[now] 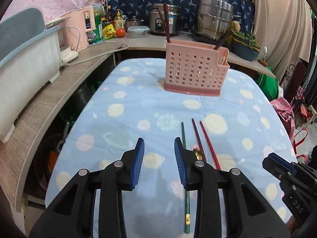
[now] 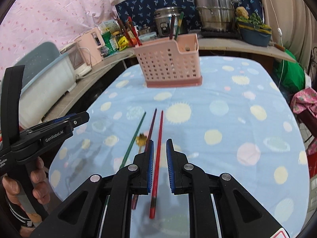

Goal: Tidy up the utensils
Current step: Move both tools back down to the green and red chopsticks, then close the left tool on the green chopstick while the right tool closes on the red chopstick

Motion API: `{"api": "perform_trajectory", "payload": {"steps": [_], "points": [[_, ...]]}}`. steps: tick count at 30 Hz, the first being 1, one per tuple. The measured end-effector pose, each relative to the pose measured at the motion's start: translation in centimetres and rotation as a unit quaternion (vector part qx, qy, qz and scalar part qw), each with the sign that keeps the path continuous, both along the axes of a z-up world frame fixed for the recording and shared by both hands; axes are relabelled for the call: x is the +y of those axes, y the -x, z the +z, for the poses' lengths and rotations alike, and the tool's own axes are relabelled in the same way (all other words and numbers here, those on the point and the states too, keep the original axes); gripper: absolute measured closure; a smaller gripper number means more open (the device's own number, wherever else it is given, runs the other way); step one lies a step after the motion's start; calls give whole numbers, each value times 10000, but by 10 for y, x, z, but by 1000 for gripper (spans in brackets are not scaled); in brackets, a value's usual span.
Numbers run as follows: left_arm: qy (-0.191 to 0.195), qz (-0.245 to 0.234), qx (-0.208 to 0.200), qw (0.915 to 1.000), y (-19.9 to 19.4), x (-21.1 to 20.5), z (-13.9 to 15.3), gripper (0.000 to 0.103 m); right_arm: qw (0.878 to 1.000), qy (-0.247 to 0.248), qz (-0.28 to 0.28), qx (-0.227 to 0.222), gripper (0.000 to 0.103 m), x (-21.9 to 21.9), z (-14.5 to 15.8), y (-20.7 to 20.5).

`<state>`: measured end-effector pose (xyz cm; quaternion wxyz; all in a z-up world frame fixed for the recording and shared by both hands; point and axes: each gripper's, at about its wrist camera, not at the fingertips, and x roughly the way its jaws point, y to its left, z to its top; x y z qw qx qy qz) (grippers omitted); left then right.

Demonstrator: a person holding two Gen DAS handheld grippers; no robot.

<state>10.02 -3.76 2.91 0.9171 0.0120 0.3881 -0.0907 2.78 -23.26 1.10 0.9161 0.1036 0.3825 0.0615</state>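
On left gripper (image 2: 79, 119) body: "GenRobot.AI"; jaws apart, empty. Right gripper (image 2: 159, 154) jaws narrow, straddling red chopstick (image 2: 157, 158).

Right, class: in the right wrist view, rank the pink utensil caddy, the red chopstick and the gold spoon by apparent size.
1. pink utensil caddy, biggest.
2. red chopstick, long and thin; nearer the camera, so it looks stretched.
3. gold spoon, smallest, partly hidden.

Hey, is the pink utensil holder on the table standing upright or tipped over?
Upright. The pink utensil holder sits flat on its base on the tablecloth, and chopsticks stick up out of its top.
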Motion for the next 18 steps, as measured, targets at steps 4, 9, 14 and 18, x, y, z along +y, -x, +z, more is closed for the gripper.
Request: {"api": "perform_trajectory", "payload": {"steps": [4, 9, 14, 18], "points": [[-6, -68, 225, 9997, 13, -1, -20, 68, 9998, 69, 49, 206, 89, 7, -20, 12], [-118, -176, 513, 9985, 30, -3, -46, 66, 9988, -7, 121, 477, 89, 13, -41, 20], [-141, -256, 665, 9974, 40, -5, -59, 56, 9982, 17, 160, 586, 89, 17, -51, 24], [-177, -358, 662, 9970, 49, -8, -61, 54, 9976, 59, 203, 657, 89, 21, -57, 26]]}}
